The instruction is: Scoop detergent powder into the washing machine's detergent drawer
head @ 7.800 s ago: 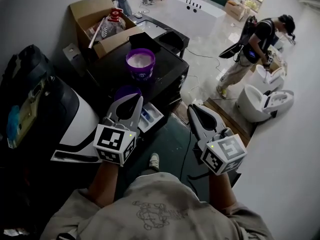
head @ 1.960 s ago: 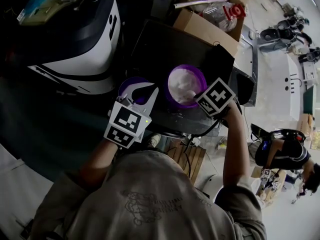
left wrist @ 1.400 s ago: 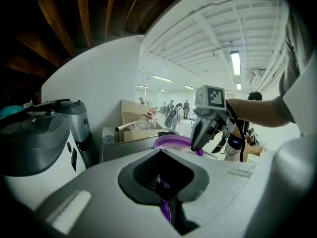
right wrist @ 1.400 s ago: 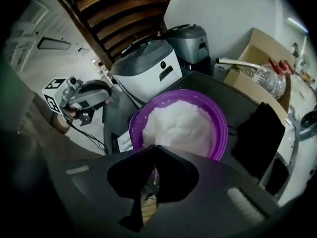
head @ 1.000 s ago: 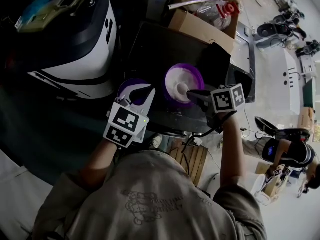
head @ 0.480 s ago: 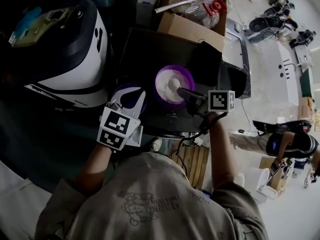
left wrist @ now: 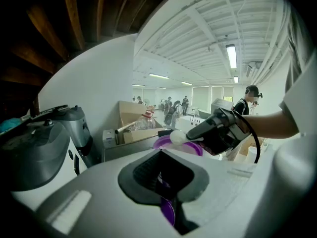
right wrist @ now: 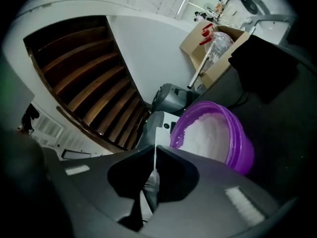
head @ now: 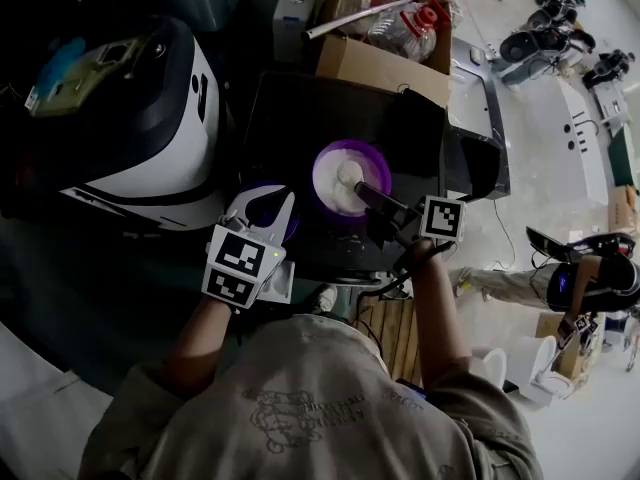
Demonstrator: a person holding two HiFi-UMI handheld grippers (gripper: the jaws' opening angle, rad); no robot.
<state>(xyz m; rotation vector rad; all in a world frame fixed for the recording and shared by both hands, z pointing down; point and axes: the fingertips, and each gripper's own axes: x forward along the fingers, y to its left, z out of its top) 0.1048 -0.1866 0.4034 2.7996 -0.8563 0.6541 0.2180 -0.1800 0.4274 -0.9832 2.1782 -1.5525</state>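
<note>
Detergent powder [head: 338,190] fills the purple tub [head: 385,171], which stands on the dark top of the washing machine [head: 300,118] between my two grippers. At the far left sits a bulky black-and-white appliance [head: 150,118], apart from the machine. Next to it my left gripper [head: 270,200] hangs over the front left corner of the machine top. Its jaws are closed on the edge of the tub's purple lid [left wrist: 167,211], and the lid's round face lies just beside the tub. To the right, a white scoop [head: 349,174] heaped with powder sits over the open tub, about level with its rim. My right gripper [head: 365,193] reaches in from the right. Its jaws are pressed together on the scoop's thin white handle [right wrist: 154,162], and the bowl of the scoop points out over the powder. Behind the tub, against the back edge of the machine, is an open cardboard box [head: 375,63] with a clear bottle [head: 395,18] lying inside it. At the far right a person [head: 590,283] bends over on the pale floor, well apart from me.
</note>
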